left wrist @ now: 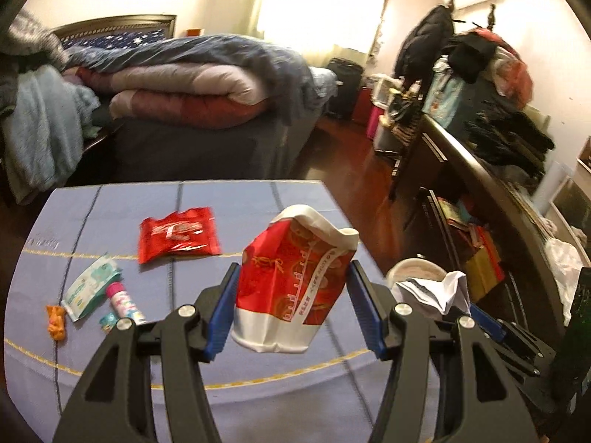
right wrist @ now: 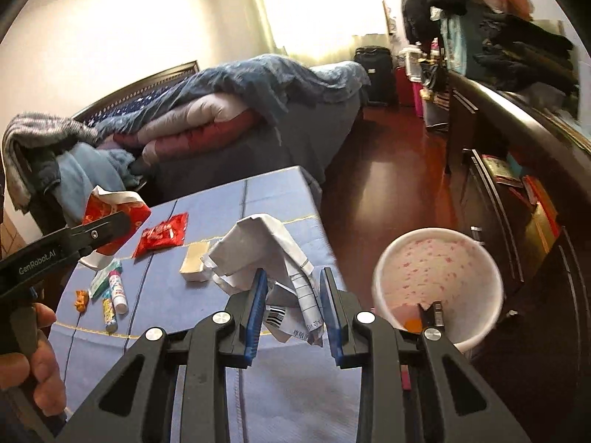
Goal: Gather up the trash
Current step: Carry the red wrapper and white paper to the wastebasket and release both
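My left gripper is shut on a red and white snack bag and holds it above the blue-covered table; the bag also shows in the right wrist view. My right gripper is shut on crumpled white paper, held near the table's right edge beside a white trash bin on the floor. The paper also shows in the left wrist view. A red wrapper, a wipes pack, a pink tube and an orange scrap lie on the table.
A small tan box lies on the table by the paper. A bed with piled quilts stands behind the table. A dark dresser loaded with clothes runs along the right, with red wood floor between.
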